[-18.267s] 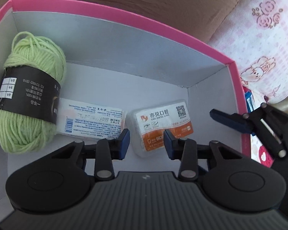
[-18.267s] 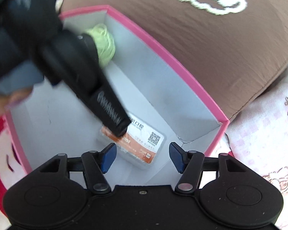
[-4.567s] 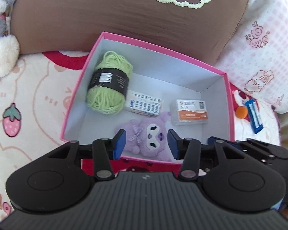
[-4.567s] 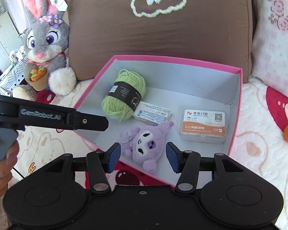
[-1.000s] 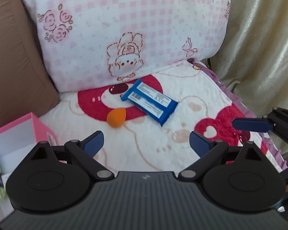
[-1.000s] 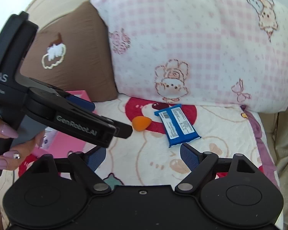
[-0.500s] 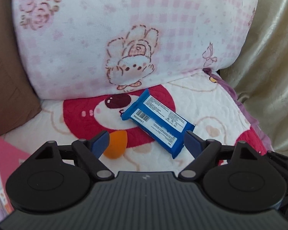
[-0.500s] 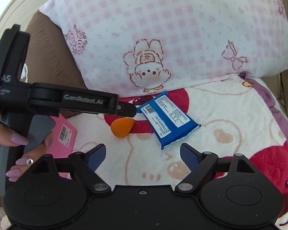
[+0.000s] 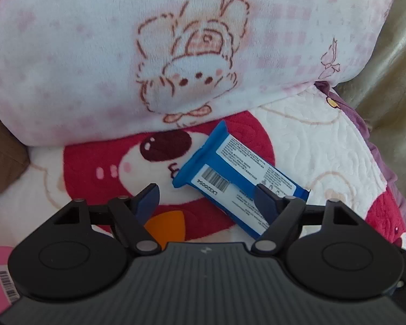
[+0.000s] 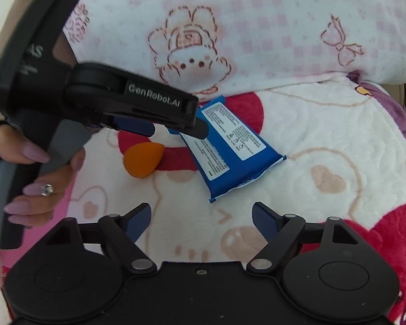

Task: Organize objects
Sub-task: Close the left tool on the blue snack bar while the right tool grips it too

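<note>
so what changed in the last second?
Both tongs came down toward the blue packet and orange sponge. The left tongs are closing, near both items; the right tongs are closing too, holding nothing. Packet and sponge haven't moved.

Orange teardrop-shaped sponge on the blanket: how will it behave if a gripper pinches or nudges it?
The orange teardrop sponge looks soft and matte, so it will probably squash between pads rather than slip. Its rounded body suggests it may roll or wobble if nudged, though the plush blanket should damp that. It is probably very light for its size.
</note>
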{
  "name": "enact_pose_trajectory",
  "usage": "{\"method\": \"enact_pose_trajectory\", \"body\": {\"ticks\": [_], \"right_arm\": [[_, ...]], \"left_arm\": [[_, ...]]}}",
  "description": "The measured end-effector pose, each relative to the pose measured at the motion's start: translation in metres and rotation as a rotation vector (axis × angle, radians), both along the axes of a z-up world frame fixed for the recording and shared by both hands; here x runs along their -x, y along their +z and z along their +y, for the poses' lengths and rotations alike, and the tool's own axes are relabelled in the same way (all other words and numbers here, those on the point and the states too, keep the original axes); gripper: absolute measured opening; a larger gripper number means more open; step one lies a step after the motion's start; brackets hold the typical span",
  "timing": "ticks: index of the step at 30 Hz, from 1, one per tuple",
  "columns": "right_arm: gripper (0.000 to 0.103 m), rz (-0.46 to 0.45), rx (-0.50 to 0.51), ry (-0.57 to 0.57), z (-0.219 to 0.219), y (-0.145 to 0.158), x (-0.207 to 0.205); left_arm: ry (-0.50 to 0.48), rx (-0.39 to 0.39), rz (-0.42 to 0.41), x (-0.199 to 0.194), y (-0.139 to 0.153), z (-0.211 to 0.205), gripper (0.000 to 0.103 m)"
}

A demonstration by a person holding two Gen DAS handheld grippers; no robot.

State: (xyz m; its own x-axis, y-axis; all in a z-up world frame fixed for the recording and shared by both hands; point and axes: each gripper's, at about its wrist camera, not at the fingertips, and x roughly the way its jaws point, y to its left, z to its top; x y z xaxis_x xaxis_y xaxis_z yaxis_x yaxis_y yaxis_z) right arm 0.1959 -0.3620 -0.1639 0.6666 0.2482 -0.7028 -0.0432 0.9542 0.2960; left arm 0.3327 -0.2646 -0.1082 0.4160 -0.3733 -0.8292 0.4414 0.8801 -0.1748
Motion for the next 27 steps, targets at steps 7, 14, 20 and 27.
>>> {"method": "enact_pose_trajectory", "body": {"ticks": [7,14,20,27], "right_arm": [[0.083,0.009,-0.052,-0.037,-0.009,-0.018,-0.007],[0.074,-0.002,-0.063,-0.024,-0.015,-0.017,-0.032],[0.056,0.002,-0.066,-0.057,-0.021,-0.021,-0.038],[0.047,0.003,-0.043,-0.054,-0.027,-0.019,-0.031]], "left_arm": [[0.013,-0.03,-0.016,-0.01,-0.011,-0.01,0.073],[0.067,0.053,0.04,-0.036,-0.016,-0.003,0.073],[0.025,0.072,0.061,-0.037,-0.021,-0.014,0.064],[-0.023,0.037,0.016,-0.018,-0.014,-0.021,0.047]]}}
